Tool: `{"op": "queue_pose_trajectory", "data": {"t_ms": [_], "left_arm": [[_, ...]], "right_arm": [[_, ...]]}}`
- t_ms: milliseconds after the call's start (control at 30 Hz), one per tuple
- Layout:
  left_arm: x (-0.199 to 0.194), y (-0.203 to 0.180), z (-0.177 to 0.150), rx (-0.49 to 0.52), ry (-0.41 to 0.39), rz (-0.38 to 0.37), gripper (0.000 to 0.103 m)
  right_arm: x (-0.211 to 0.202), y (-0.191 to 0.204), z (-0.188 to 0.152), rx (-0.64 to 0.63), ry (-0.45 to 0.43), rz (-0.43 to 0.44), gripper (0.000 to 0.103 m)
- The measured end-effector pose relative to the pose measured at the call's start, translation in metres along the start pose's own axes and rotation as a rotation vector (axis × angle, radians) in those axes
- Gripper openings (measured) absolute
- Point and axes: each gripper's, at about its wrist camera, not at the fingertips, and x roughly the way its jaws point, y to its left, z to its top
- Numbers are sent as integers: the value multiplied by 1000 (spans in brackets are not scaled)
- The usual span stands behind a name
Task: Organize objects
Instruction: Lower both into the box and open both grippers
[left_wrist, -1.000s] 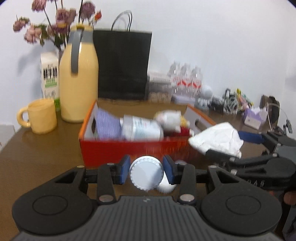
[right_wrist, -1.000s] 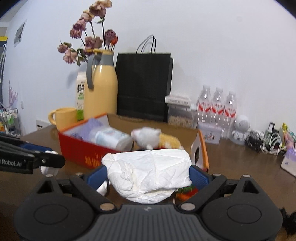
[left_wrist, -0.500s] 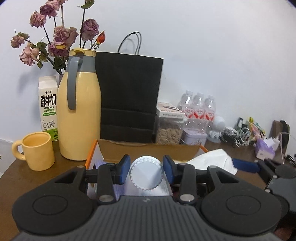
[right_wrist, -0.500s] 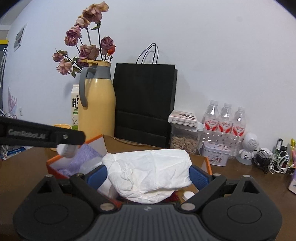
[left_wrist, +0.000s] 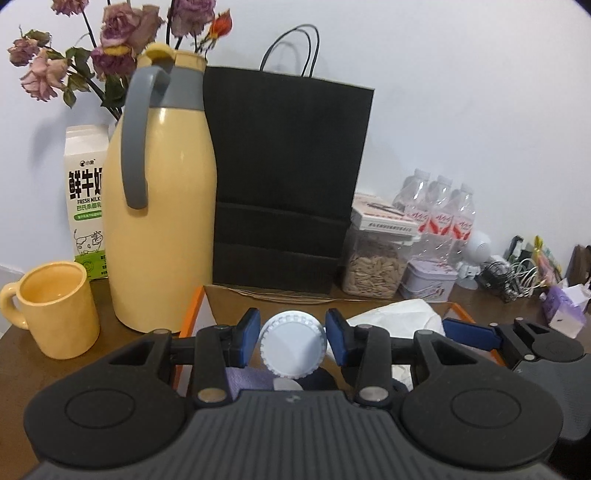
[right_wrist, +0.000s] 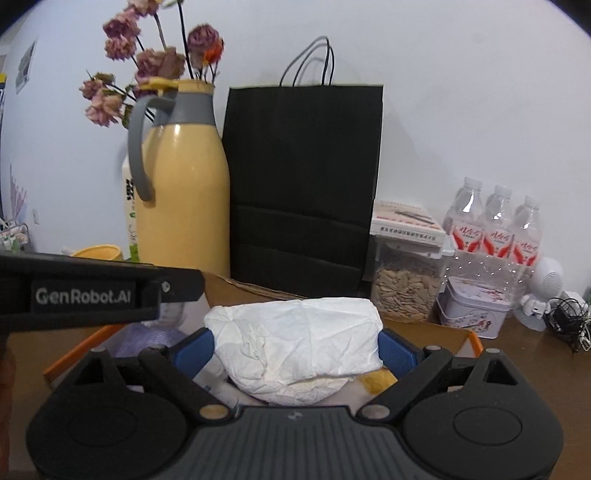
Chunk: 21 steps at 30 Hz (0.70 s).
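My left gripper (left_wrist: 291, 341) is shut on a white ribbed bottle cap (left_wrist: 292, 345), the bottle hanging below it, over the left part of the orange box (left_wrist: 192, 308). My right gripper (right_wrist: 295, 349) is shut on a crumpled white packet (right_wrist: 295, 341) and holds it over the box (right_wrist: 471, 338). In the left wrist view the packet (left_wrist: 399, 317) and the right gripper's blue pad (left_wrist: 469, 332) show to the right. A purple cloth (right_wrist: 147, 338) lies inside the box. The left gripper's arm (right_wrist: 85, 291) crosses the right wrist view at the left.
Behind the box stand a yellow jug (left_wrist: 159, 206), a black paper bag (left_wrist: 284, 181), a milk carton (left_wrist: 85, 199) and a yellow mug (left_wrist: 55, 308). A seed jar (left_wrist: 376, 258), a tin (left_wrist: 428, 282), water bottles (left_wrist: 439, 218) and cables (left_wrist: 517, 275) sit at the right.
Both grippers have moved forward and higher over the box with their loads. The jug and bag now loom closer and the box's contents have dropped below view.
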Motion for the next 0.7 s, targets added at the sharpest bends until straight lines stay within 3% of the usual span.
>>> {"op": "queue_pose_trajectory", "data": {"t_ms": [100,167,200,233,300,700], "left_arm": [[12,4,1,0,13,6,43],[18,7,1,1,26,14,66],[19,8,0,3,31,20,89],[19,9,-1,6,25,21,103],[18,9,-2,13,8,31,103],[8,7,-3,9,7,40,103]], "right_arm": [[15,-3,3,5,17,-14,96],[21,-5,3,13,20,-38,98],[22,-6,2,16,23,-48,99],[23,-8,1,25,28,-46,99],[20,-12,1,44,30,-28,103],[5,-23,-1,78,15,-12,103]]}}
